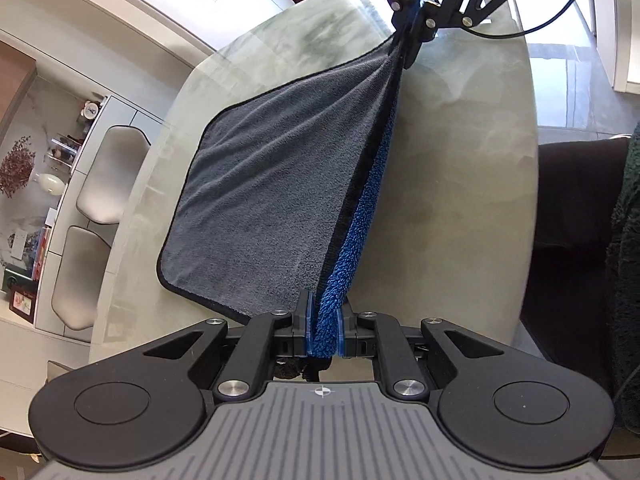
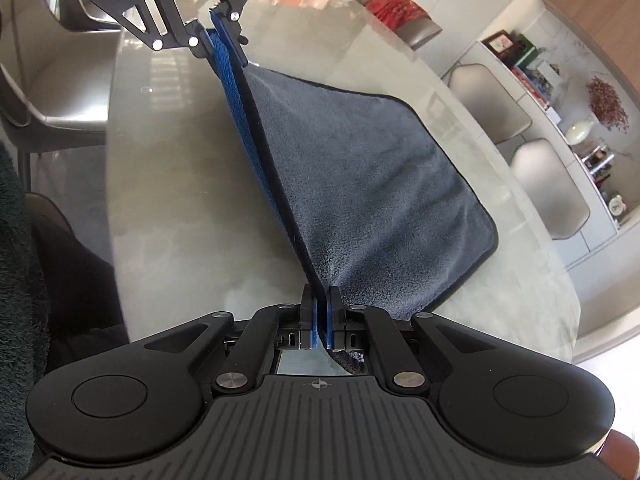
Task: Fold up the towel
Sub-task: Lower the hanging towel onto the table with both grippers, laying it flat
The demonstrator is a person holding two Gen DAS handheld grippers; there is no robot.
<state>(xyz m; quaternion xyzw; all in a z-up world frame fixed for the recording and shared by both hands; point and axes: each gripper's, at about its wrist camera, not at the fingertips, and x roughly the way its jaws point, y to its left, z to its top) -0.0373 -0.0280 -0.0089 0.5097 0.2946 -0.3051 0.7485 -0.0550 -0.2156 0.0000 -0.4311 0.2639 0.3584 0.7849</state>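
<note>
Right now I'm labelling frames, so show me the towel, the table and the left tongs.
towel (image 1: 264,184): left wrist view, middle of its grey face.
table (image 1: 460,168): left wrist view, bare top beside the towel.
left tongs (image 1: 323,322): left wrist view, between the tips, shut on the towel.

Each camera sits on its gripper, looking down at the tabletop (image 1: 460,160) from close. Both see the towel (image 1: 264,200).

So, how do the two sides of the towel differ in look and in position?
The grey side has short, smooth pile; the blue side has long, shaggy loops. The grey side faces up and lies partly on the table; the blue side faces down along the lifted edge. Both belong to one towel with dark trim, and its lifted edge is clamped by the left gripper and the right gripper.
</note>
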